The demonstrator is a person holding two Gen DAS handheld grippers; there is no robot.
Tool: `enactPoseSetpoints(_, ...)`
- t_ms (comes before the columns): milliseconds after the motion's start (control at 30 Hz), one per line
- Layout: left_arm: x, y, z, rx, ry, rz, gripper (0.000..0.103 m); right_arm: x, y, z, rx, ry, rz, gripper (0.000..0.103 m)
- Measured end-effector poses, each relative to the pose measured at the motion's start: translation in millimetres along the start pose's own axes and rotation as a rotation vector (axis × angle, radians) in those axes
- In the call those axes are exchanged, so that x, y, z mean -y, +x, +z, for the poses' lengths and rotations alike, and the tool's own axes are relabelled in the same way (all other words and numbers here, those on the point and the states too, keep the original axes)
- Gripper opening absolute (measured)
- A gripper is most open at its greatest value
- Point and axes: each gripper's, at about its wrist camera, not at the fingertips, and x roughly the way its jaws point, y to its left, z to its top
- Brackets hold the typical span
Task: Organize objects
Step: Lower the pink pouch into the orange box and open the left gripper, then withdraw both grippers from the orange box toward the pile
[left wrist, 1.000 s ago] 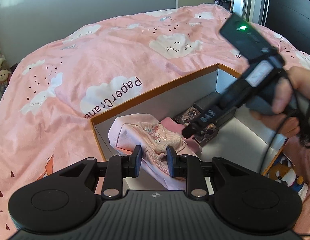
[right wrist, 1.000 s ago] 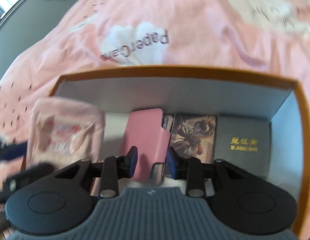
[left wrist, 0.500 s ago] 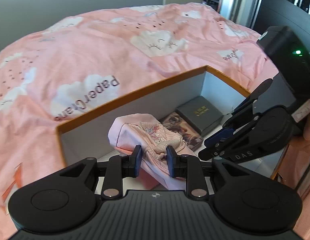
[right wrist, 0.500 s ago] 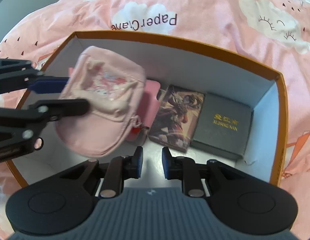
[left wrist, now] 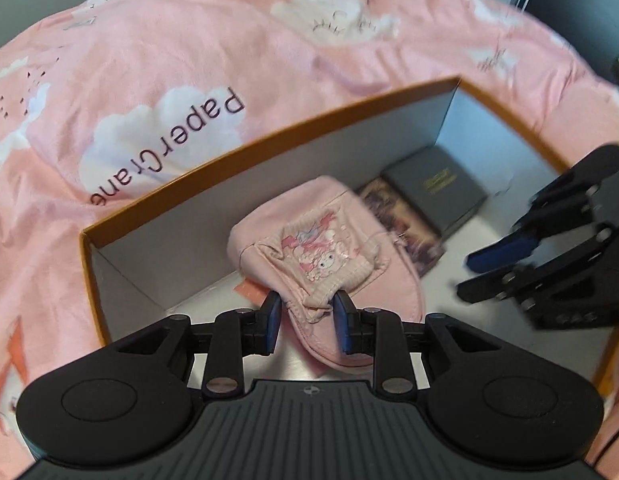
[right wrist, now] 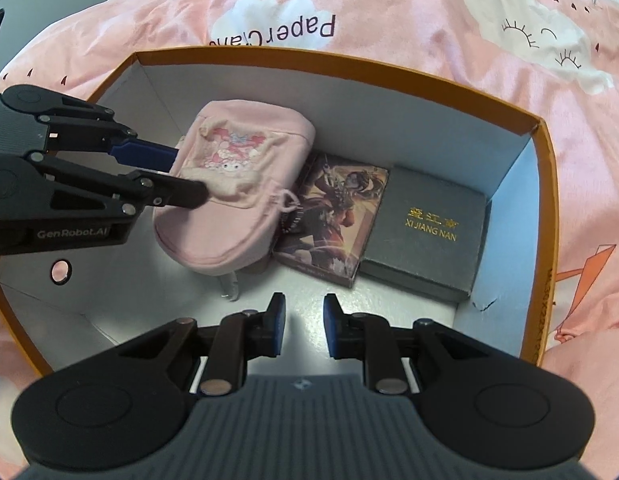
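An open cardboard box with an orange rim and pale inner walls is set on a pink bedspread printed with white clouds and the words "PaperCrane". Three things are seen inside it, ranged along the far wall. At the right a grey case with gold lettering lies flat on the floor of the box; just beside it, to the left, an illustrated card box lies flat, its edge touching the grey case. At the left a pink pouch with a cartoon print is held partly over the card box's near corner. The pouch is gripped by the left gripper, whose jaws are closed on the fabric at the pouch's front pocket; whether the pouch rests on the box floor cannot be told. The right gripper is held above the near part of the box floor, its jaws parted with nothing between them.
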Motion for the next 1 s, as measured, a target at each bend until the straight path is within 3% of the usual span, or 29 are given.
enactPoseSetpoints(200, 3.1, 9.4, 2.0, -0.046, 0.013, 0.046, 0.037, 0.9, 0.7, -1.1, 0.006, 0.006, 0.004, 0.023)
enactPoseSetpoints(433, 6.4, -7.4, -3.5, -0.006, -0.004, 0.068, 0.043, -1.5, -9.1, -6.0, 0.035, 0.008, 0.002, 0.023)
enactPoseSetpoints(633, 32.2, -68.2, -19.1, 0.188, -0.033, 0.110, 0.043, -16.8, -46.4, -19.7, 0.172, -0.031, -0.013, 0.024)
enactPoseSetpoints(700, 48.5, -94.4, -30.3, 0.262, -0.044, 0.102, 0.043, -23.5, -65.2, -31.4, 0.243, -0.040, -0.014, 0.031)
enactPoseSetpoints(767, 65.0, -115.6, -44.0, 0.314, -0.065, 0.086, 0.043, -29.4, -82.8, -47.0, 0.312, -0.040, -0.020, 0.033)
enactPoseSetpoints(1000, 116.5, -142.5, -96.6, 0.382, -0.195, 0.041, 0.043, -41.1, -123.3, -117.1, 0.484, -0.006, -0.074, 0.040)
